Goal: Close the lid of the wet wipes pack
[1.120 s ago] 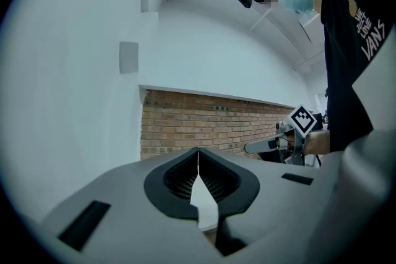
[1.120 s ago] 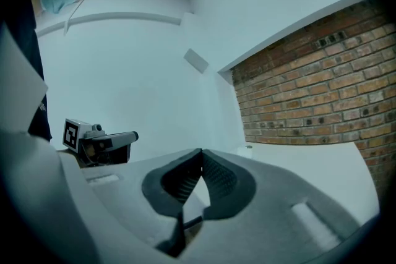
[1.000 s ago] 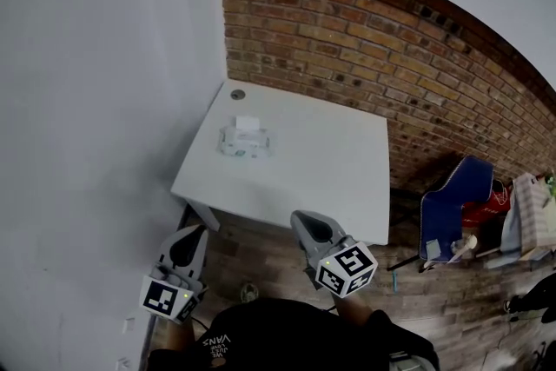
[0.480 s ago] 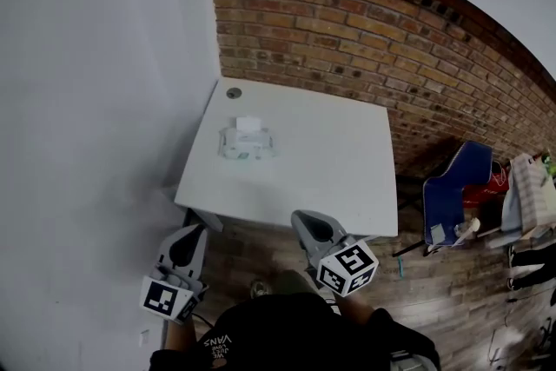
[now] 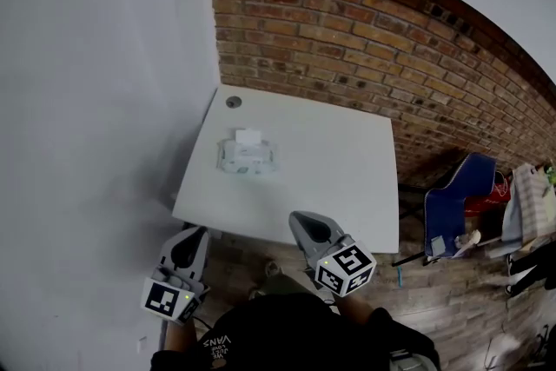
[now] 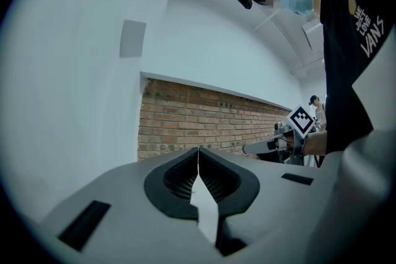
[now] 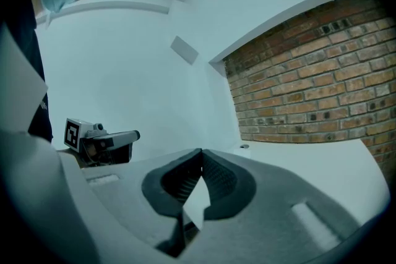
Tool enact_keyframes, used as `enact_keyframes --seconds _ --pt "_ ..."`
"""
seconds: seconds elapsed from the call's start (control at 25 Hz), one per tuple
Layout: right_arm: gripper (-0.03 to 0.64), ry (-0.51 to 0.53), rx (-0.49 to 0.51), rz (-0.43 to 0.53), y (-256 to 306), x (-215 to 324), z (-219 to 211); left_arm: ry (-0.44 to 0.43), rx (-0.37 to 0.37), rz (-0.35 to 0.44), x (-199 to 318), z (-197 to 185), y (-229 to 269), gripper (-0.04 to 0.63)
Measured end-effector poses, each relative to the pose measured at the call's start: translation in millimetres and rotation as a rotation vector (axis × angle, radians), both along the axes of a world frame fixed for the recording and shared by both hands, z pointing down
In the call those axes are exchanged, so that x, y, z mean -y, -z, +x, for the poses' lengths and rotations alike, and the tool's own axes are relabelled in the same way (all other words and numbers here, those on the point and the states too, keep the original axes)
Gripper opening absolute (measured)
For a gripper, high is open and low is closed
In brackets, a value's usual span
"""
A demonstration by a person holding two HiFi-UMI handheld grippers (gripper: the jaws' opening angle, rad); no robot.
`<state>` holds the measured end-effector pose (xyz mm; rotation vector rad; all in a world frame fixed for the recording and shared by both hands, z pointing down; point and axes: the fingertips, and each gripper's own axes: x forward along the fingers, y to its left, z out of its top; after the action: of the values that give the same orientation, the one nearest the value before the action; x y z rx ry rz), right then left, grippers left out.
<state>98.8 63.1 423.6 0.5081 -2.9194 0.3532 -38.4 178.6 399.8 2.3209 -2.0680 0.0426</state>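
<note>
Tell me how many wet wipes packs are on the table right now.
1. The wet wipes pack lies on the white table, left of middle, toward the brick wall. None seems hidden.

White table [image 5: 347, 178] against brick wall [image 5: 365, 56], blue chair [image 5: 453, 197] at its right, wooden floor [image 5: 452, 304]

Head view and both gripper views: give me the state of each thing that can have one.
wet wipes pack: lying flat on the table, untouched.
lid: flipped up, open.
left gripper: jaws shut, empty, away from the pack.
right gripper: jaws shut, empty, away from the pack.
</note>
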Motion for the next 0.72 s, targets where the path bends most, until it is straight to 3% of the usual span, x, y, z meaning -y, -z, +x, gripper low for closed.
enact_keyframes --seconds 0.72 --pt "-0.003 0.074 -0.021 -0.023 -14 121 -25 0.013 -0.017 -0.034 131 -18 -9 0.002"
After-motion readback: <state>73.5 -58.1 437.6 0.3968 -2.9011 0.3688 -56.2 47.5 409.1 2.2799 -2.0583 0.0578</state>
